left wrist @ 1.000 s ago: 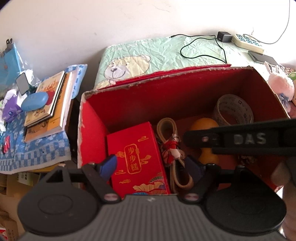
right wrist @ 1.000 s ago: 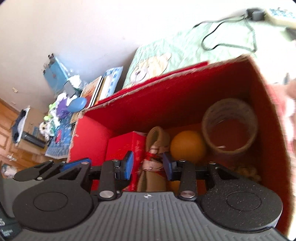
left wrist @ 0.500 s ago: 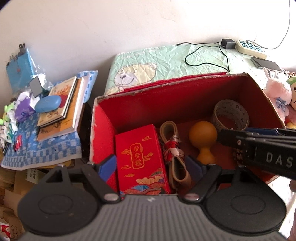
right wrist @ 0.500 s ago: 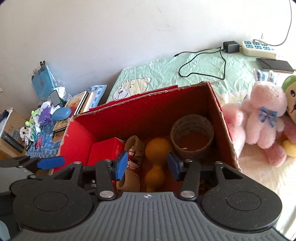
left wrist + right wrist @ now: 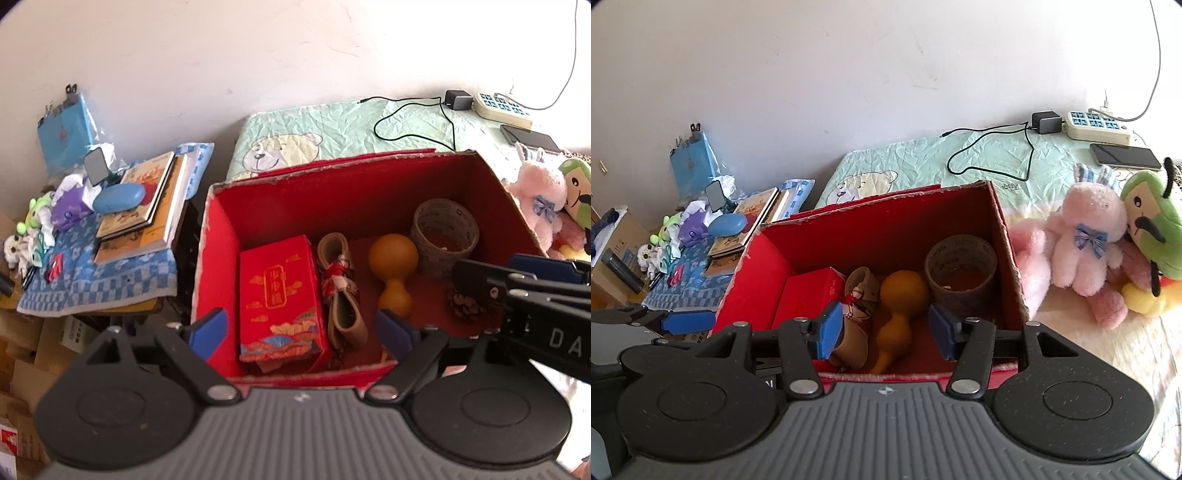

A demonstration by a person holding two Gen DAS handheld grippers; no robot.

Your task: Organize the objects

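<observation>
Both of my grippers have their fingers spread with nothing pinched, and each pair has just been opening wider.

From the left wrist camera, the left gripper (image 5: 303, 330) hangs over the near edge of the red box (image 5: 218, 258). Between its blue fingertips (image 5: 208, 328) I see the red packet (image 5: 280, 299) standing against the box's left wall and, just right of it, the tan strap bundle (image 5: 341, 291) tied with red string. Beyond the right fingertip lies the orange gourd (image 5: 393, 266), its round end pointing away from me. Farther right, at the back corner, the tape roll (image 5: 445, 232) stands on its edge face, and a pine cone (image 5: 465, 304) sits on the box floor near it. My right gripper (image 5: 524, 280) reaches in from the right, partly over the pine cone. Left of the fingers, outside the box, books (image 5: 147, 206) are stacked on a blue checked cloth (image 5: 96, 280).

From the right wrist camera, the right gripper (image 5: 886, 328) frames the gourd (image 5: 899, 310) between its fingertips (image 5: 829, 330); neither pad touches it. The strap bundle (image 5: 858, 302) shows just by the left fingertip, the packet (image 5: 809, 295) farther left, the tape roll (image 5: 960, 269) beyond the right fingertip. Right of the box, a pink plush rabbit (image 5: 1086, 243) leans against a green plush toy (image 5: 1152, 232).
</observation>
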